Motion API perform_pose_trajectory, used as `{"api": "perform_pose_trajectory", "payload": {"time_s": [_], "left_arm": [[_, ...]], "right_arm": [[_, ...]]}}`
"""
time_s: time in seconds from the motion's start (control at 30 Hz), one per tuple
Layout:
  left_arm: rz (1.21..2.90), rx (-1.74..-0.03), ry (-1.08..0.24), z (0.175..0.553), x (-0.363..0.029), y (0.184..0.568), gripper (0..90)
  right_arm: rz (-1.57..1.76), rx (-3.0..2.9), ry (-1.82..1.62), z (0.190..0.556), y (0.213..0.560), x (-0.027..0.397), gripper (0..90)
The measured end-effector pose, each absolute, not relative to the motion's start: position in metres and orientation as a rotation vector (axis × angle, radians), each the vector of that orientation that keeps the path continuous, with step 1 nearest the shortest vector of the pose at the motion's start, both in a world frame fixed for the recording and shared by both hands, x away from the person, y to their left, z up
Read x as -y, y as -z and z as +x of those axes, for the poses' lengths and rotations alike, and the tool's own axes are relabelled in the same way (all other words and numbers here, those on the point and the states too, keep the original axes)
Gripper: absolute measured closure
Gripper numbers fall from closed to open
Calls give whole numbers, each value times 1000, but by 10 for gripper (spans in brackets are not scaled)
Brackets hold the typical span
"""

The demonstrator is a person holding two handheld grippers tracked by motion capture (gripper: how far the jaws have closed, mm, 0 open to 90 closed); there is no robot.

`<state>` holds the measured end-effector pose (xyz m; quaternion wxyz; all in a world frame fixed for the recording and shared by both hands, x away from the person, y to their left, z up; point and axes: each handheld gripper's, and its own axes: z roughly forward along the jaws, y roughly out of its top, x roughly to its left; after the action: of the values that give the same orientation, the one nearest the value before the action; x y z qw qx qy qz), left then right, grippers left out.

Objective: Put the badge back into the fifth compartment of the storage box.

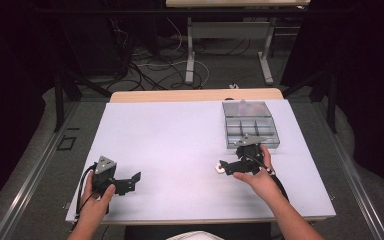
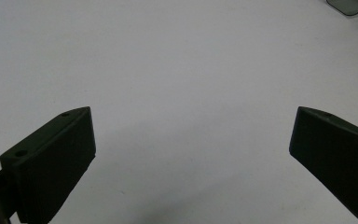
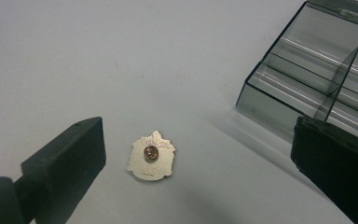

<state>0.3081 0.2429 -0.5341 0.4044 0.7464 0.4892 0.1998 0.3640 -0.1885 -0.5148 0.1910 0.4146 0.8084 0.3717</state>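
- Left gripper (image 1: 136,178) rests low on the near-left part of the desk (image 1: 180,140), its fingers (image 2: 51,163) spread wide with only bare desk between them; it looks idle and has no part in the pick-up
- Step in hand, as I judge it: the approach to a grasp on the pin badge (image 3: 151,155), which lies flat and back-side up on the desk, its small post pointing upward
- Right gripper (image 3: 196,158) hangs just over the badge, fingers (image 3: 65,158) wide apart, holding nothing; the badge sits between them, nearer one finger than the other, and no pad touches it
- In the high view the badge (image 1: 219,168) is a pale spot at the tips of the right gripper (image 1: 224,166), near the desk's middle-right
- Next move calls for coming down, centring the fingers on the badge and closing on its thin edges; flat as it lies, it may slide or slip out
- Clear compartment box (image 1: 250,125) stands just beyond, well apart from the left gripper; its near wall (image 3: 279,107) is close to one finger and could be bumped
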Motion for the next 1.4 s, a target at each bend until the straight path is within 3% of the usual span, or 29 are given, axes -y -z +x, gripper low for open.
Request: {"api": "perform_pose_trajectory", "payload": {"time_s": [0.3, 0.5, 1.4], "left_arm": [[1890, -1238, -498, 308, -243, 534, 8], [1893, -1237, -498, 308, -243, 534, 8], [1905, -1234, -485, 309, -242, 536, 8]], "right_arm": [[1157, -2275, -1050, 367, 520, 181, 72], [1159, -2279, -1063, 367, 526, 176, 144], [1208, -2262, -1053, 363, 546, 168, 263]]}}
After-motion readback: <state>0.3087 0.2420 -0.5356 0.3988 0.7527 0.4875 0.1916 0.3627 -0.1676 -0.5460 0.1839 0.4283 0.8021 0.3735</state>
